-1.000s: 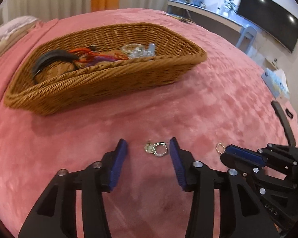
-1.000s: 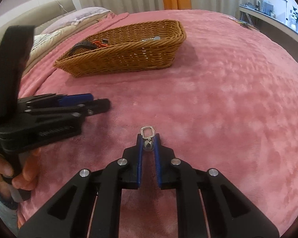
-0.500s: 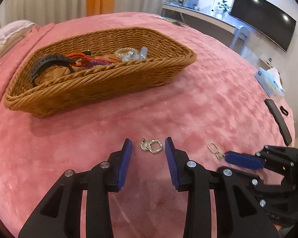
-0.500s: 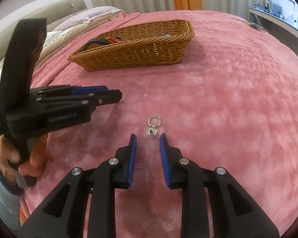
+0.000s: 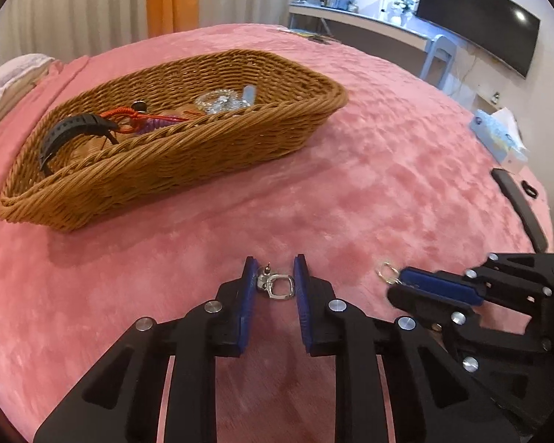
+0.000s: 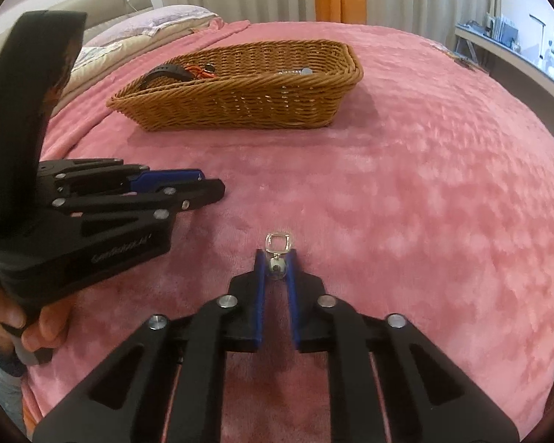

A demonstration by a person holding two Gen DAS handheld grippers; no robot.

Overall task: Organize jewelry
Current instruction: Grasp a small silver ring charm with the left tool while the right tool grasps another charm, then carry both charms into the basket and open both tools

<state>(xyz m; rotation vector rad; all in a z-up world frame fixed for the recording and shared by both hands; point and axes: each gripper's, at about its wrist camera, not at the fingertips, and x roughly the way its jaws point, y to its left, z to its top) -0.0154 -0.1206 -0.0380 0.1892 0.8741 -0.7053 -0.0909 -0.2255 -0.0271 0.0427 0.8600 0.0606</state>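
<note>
Lying on the pink bed (image 5: 369, 184), one earring (image 5: 275, 285) is bracketed by the left gripper (image 5: 276, 280), fingers apart; another earring (image 6: 277, 254) is clamped by the right gripper (image 6: 276, 264); a basket (image 5: 188, 155) is seen upper left.

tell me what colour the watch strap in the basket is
Black; the watch strap shows best in the left wrist view, draped at the wicker basket's left end.

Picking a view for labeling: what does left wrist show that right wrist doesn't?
Left wrist only: a silver earring between the left gripper's jaws, the TV, and the clear beads inside the basket.

Right wrist only: a second silver earring's stud end between the right gripper's narrow jaws, the pillows, and the person's hand.

Both: the wicker basket with a black watch, on the pink blanket.
</note>
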